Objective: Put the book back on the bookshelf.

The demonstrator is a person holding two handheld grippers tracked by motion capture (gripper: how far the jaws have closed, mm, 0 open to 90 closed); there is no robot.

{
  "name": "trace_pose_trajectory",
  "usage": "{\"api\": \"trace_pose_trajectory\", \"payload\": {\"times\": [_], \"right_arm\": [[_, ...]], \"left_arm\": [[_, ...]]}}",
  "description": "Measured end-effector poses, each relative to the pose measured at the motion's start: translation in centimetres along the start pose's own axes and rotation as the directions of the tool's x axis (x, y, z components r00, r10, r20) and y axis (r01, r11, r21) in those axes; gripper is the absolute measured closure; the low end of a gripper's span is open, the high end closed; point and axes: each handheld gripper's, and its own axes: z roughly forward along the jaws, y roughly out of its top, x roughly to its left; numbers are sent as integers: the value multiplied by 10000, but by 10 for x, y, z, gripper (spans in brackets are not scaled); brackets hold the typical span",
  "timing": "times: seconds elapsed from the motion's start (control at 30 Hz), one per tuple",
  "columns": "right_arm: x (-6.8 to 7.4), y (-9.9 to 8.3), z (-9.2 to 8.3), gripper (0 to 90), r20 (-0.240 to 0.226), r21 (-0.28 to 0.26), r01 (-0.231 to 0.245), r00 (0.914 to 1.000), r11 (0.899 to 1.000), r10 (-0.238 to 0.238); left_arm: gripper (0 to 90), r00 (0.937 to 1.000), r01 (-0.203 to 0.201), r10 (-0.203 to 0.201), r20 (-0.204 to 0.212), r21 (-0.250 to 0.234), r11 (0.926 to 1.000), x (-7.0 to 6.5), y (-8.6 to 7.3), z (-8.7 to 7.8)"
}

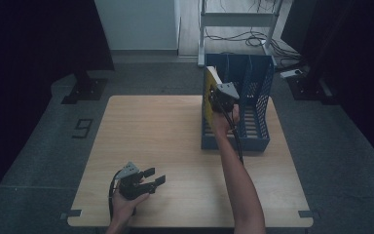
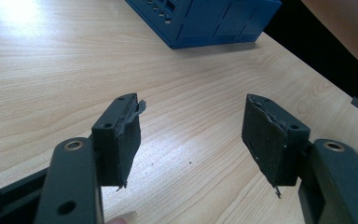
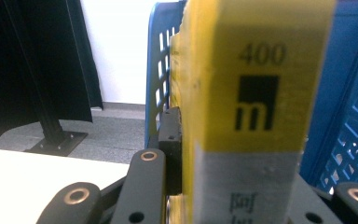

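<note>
Your left gripper (image 1: 152, 178) rests with its jaws apart over the table (image 1: 175, 146), while your right gripper (image 1: 220, 100) clamps the yellow book (image 3: 256, 93) inside the blue rack (image 1: 258, 92).

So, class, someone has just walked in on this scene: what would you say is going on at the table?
A person is working at a wooden table with a gripper in each hand. The right gripper is clamped on a yellow book and holds it upright at the left end of a blue slotted file rack, apparently slotting it into a compartment. The left gripper rests near the table's front edge, jaws open with nothing between them.
</note>
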Motion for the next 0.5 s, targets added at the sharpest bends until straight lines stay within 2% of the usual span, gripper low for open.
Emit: {"api": "trace_pose_trajectory", "payload": {"times": [0.5], "right_arm": [[-1, -20, 5, 734, -111, 460, 44, 9999, 9989, -39]], "left_arm": [[373, 10000, 20, -20, -7, 70, 10000, 0, -1, 2]]}}
